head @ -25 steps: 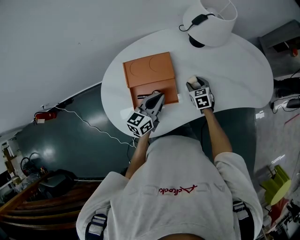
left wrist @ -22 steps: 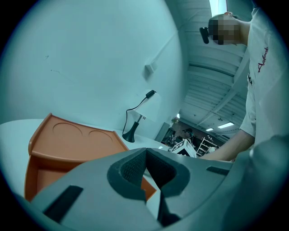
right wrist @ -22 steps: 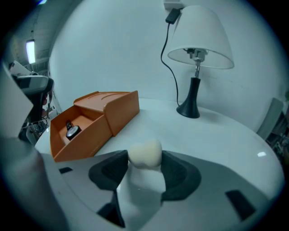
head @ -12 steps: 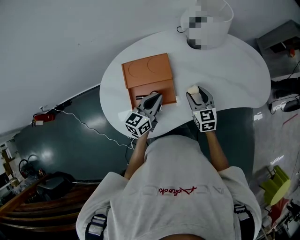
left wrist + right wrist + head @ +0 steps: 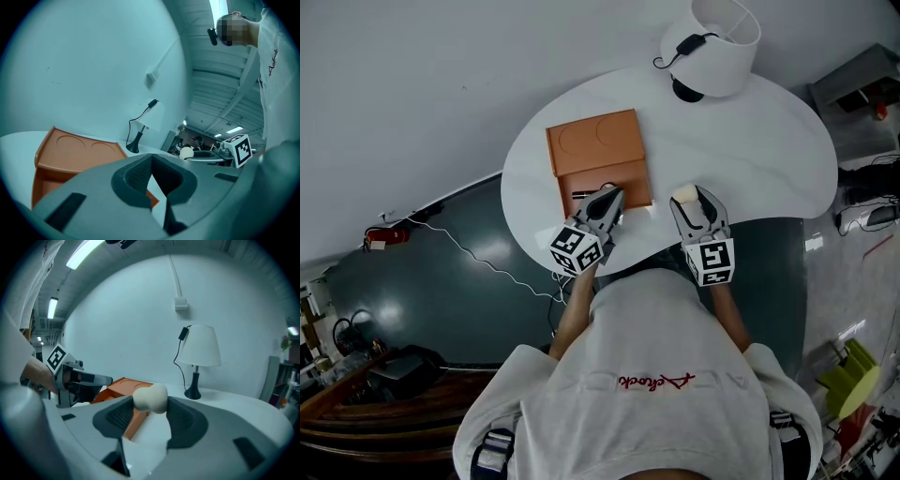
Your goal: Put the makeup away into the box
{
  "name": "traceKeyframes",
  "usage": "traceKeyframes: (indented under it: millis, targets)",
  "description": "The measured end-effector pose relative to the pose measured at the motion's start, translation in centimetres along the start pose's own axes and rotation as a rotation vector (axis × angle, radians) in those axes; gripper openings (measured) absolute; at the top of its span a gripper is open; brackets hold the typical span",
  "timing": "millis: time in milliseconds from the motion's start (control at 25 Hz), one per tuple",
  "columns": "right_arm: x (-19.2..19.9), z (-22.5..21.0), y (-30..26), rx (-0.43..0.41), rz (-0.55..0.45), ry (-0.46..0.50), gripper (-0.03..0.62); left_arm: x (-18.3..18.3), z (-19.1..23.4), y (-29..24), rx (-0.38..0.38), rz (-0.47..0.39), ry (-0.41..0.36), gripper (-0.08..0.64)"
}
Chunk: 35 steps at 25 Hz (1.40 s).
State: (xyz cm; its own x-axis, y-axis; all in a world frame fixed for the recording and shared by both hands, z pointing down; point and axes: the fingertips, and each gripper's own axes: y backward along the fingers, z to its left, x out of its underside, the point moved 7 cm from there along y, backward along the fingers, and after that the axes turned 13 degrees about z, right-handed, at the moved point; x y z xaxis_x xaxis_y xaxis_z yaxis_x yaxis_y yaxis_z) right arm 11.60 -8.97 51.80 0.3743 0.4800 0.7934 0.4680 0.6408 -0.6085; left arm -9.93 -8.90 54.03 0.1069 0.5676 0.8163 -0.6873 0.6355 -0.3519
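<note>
An orange box (image 5: 598, 157) lies open on the white round table (image 5: 750, 141), its lid folded back, and a thin dark item (image 5: 581, 193) rests in its tray. My left gripper (image 5: 610, 195) hovers over the tray's near edge; its jaws (image 5: 151, 159) are shut with nothing between them. My right gripper (image 5: 689, 199) is to the right of the box near the table's front edge, shut on a cream egg-shaped makeup sponge (image 5: 150, 398). The sponge (image 5: 682, 194) sticks out above the jaws. In the right gripper view the box (image 5: 123, 386) lies ahead to the left.
A white-shaded lamp (image 5: 712, 42) with a black base and cord stands at the table's far side, behind and right of the box. The table's front edge runs just under both grippers. A white cable (image 5: 478, 248) trails over the dark floor at left.
My right gripper has drawn back toward the table's near edge with the sponge in it. The left gripper has stayed over the box's tray.
</note>
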Motion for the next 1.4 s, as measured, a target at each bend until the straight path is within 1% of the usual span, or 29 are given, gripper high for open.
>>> traceKeyframes:
  millis: [160, 440, 560, 640, 760, 880, 960, 1000, 1400]
  targets:
    - [-0.4, 1.2, -1.4, -0.063, 0.009, 0.041, 0.233, -0.1, 0.3, 1.7, -0.047, -0.027, 0.005, 0.009]
    - [-1.6, 5.3, -5.3, -0.205, 0.028, 0.131, 0.233, 0.6, 2.5, 7.0, -0.186, -0.087, 0.042, 0.009]
    - [-1.2, 6.6, -6.9, -0.248, 0.057, 0.163, 0.233, 1.2, 3.2, 9.0, -0.241, -0.109, 0.062, 0.009]
    - [-0.7, 7.2, -7.6, -0.264, 0.08, 0.176, 0.233, 1.5, 3.4, 9.9, -0.263, -0.119, 0.073, 0.009]
    - [0.0, 7.5, -8.3, -0.277, 0.105, 0.173, 0.233, 1.7, 3.5, 10.5, -0.273, -0.124, 0.08, 0.009]
    - [0.8, 7.6, -8.9, -0.297, 0.137, 0.148, 0.236, 1.7, 3.4, 10.4, -0.268, -0.123, 0.08, 0.009]
    - [1.2, 7.6, -9.1, -0.305, 0.154, 0.137, 0.256, 1.7, 3.4, 10.2, -0.261, -0.12, 0.078, 0.009]
    - [1.3, 7.7, -9.1, -0.305, 0.158, 0.133, 0.256, 1.6, 3.4, 10.2, -0.258, -0.119, 0.076, 0.009]
    - [1.6, 7.1, -7.9, -0.259, 0.139, 0.117, 0.256, 1.4, 3.0, 9.5, -0.234, -0.108, 0.063, 0.009]
